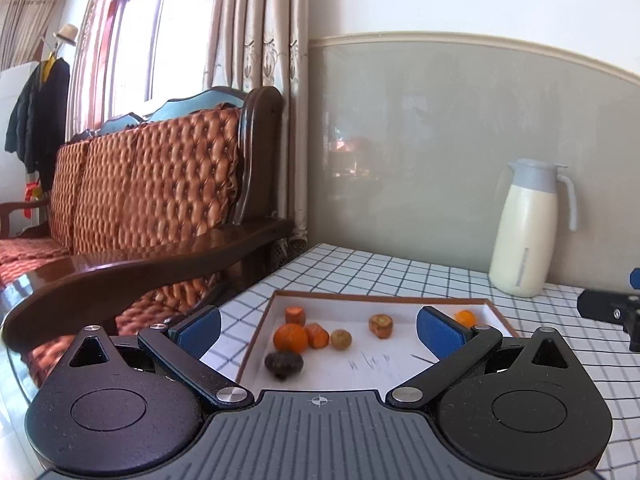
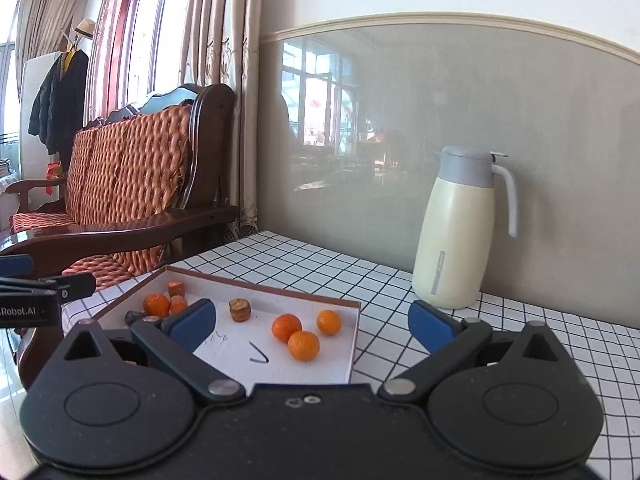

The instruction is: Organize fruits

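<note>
A shallow white tray with a brown rim (image 1: pixel 256 338) (image 2: pixel 356 334) lies on the checked tablecloth. At its left end sit an orange (image 1: pixel 291 337) (image 2: pixel 156 305), carrot pieces (image 1: pixel 317 335) (image 2: pixel 176 289), a small brownish fruit (image 1: pixel 341 339) and a dark purple fruit (image 1: pixel 283 364) (image 2: pixel 134 317). A carrot stub (image 1: pixel 380 325) (image 2: pixel 239 309) sits mid-tray. Three oranges (image 2: pixel 304 345) lie at the right end; one shows in the left wrist view (image 1: pixel 465 318). My left gripper (image 1: pixel 319 330) is open and empty over the tray. My right gripper (image 2: pixel 312 322) is open and empty above the tray's right end.
A cream thermos jug with a grey lid (image 1: pixel 524 232) (image 2: pixel 460 232) stands at the back right against the wall. A wooden sofa with orange cushions (image 1: pixel 152 184) (image 2: pixel 120 184) stands left of the table. Pen marks (image 2: pixel 258 354) show on the tray floor.
</note>
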The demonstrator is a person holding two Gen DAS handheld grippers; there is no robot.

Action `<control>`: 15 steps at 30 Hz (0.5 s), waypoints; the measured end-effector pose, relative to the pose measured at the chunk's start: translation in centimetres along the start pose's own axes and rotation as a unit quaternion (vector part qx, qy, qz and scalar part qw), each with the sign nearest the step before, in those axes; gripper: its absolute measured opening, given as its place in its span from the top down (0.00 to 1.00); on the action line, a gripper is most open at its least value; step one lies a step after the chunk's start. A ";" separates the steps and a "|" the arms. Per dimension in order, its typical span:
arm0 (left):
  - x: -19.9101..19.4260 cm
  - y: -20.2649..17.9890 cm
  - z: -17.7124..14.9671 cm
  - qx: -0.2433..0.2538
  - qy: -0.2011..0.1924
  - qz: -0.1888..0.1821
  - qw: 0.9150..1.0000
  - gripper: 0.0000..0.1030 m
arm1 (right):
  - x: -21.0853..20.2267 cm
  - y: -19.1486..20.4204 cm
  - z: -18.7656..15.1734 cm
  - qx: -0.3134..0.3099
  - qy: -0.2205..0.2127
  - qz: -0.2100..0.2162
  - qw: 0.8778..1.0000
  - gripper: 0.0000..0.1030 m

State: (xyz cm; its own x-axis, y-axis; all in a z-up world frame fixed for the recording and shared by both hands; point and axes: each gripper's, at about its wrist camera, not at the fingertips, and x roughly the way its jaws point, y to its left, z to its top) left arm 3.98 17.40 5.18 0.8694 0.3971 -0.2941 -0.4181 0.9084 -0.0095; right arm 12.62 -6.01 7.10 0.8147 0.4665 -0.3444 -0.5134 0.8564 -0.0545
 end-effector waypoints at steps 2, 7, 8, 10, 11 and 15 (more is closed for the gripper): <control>-1.7 0.0 -0.5 -0.004 -0.005 -0.006 1.000 0.00 | -1.5 0.3 -0.5 -0.004 0.000 0.000 1.000 0.06; -5.6 -0.5 -1.9 0.010 -0.016 -0.014 1.000 0.00 | -4.8 1.1 -1.9 -0.021 0.001 0.000 1.000 0.06; -6.3 -0.6 -2.2 0.012 -0.016 -0.015 1.000 0.00 | -5.5 1.3 -2.2 -0.022 -0.002 0.000 1.000 0.06; -7.5 -0.6 -2.7 0.014 -0.023 -0.016 1.000 0.00 | -6.5 1.3 -2.7 -0.020 -0.008 -0.001 1.000 0.06; -8.1 -0.6 -3.0 0.014 -0.029 -0.015 0.999 0.00 | -6.8 1.3 -2.9 -0.020 -0.010 -0.003 1.000 0.06; -9.6 -0.7 -3.9 0.016 -0.034 -0.016 0.999 0.00 | -7.7 0.8 -3.9 -0.016 -0.011 -0.015 1.000 0.06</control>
State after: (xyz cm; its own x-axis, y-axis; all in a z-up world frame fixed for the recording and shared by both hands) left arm -5.11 12.44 4.31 0.8984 0.3753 -0.2280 -0.3824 0.9239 0.0141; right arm 4.94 -9.79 6.09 0.8355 0.4459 -0.3210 -0.4969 0.8626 -0.0949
